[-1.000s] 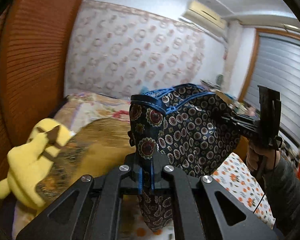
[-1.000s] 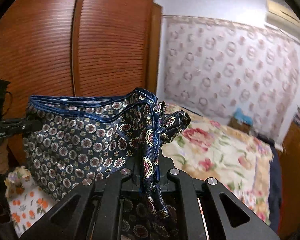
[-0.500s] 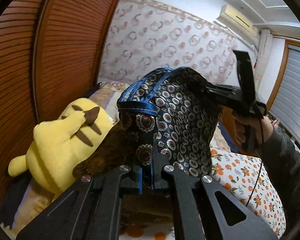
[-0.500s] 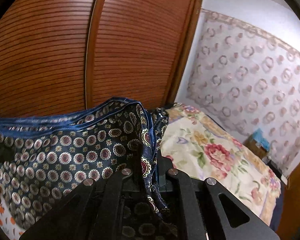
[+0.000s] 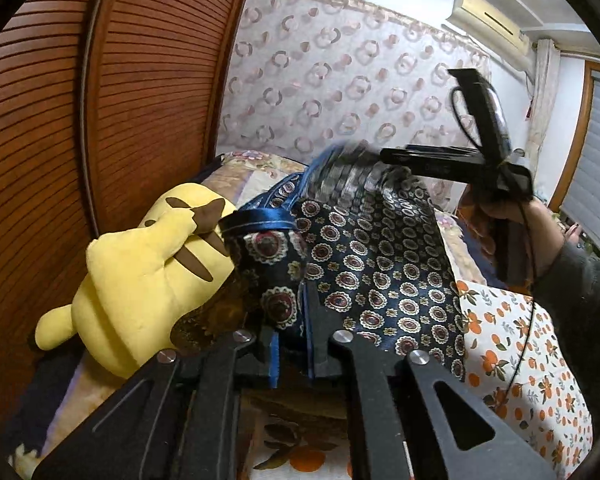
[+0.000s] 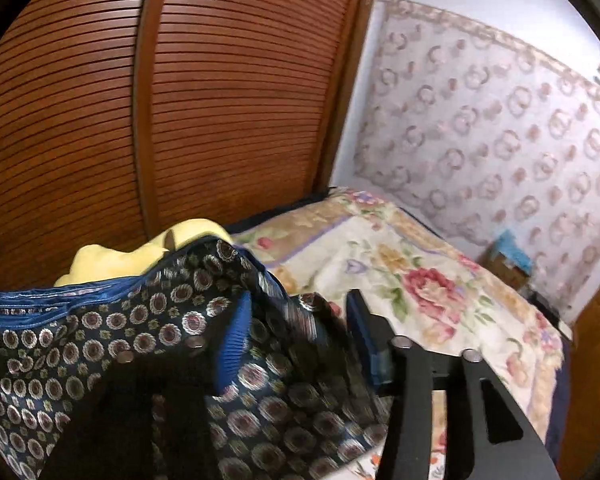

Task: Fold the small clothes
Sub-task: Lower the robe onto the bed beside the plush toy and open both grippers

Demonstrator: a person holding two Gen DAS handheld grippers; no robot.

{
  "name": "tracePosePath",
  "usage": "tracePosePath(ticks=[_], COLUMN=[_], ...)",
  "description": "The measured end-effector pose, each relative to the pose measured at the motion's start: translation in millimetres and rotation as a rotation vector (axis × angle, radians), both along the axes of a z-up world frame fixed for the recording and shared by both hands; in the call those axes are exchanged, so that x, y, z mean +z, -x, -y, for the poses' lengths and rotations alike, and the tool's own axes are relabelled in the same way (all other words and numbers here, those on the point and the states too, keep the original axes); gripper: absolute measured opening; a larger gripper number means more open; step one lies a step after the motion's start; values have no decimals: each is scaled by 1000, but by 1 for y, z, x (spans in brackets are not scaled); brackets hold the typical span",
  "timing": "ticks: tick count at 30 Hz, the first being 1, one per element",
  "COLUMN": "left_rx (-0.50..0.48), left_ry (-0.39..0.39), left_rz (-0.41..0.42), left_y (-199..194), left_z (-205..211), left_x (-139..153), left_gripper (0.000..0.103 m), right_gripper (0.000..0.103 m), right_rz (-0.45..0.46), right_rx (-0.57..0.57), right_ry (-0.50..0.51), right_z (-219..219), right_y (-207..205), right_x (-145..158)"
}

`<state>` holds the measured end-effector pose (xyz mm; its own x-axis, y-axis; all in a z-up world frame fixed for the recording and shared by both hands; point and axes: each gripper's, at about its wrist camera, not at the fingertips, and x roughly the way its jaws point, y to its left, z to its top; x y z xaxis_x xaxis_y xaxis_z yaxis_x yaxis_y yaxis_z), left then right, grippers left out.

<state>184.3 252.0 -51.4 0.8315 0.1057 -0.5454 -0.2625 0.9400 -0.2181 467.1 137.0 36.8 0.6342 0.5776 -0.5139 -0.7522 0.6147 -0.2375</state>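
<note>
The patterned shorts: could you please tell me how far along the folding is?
Nothing looks folded yet: the patterned shorts hang bunched in the air above the bed. In hand: the left tool is shut on their blue-trimmed edge, while the right tool stands open with cloth draped over one finger. Left to do: spread them flat on the bed and make every fold.

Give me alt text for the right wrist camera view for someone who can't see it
The right gripper has its blue-padded fingers spread open, with a navy medallion-print garment draped loosely over and between them. Behind lie a floral bedspread, a yellow plush toy, slatted wooden wardrobe doors and patterned wallpaper.
</note>
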Motion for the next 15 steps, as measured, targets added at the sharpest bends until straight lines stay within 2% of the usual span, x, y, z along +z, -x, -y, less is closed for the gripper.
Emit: tracePosePath(ticks=[2, 5, 8, 9, 10, 14, 15], left_rx=[1, -3, 4, 3, 5, 61, 61], left_ry=[-12, -19, -45, -54, -62, -125, -130], left_rz=[-4, 6, 16, 21, 26, 7, 8], left_y=[0, 3, 8, 10, 12, 18, 20], left_z=[0, -1, 1, 1, 3, 6, 7], left_x=[1, 4, 9, 11, 13, 19, 20], left_gripper=[20, 38, 62, 80, 91, 103, 103], right_gripper=[64, 69, 71, 71, 71, 71, 71], right_rz=[-6, -24, -75, -88, -103, -157, -163], right_rx=[8, 21, 38, 43, 46, 62, 59], right_ry=[-12, -13, -30, -33, -37, -36, -26], right_z=[4, 6, 12, 17, 17, 19, 15], right_y=[7, 23, 34, 36, 38, 43, 45], right_x=[-1, -10, -21, -20, -24, -35, -40])
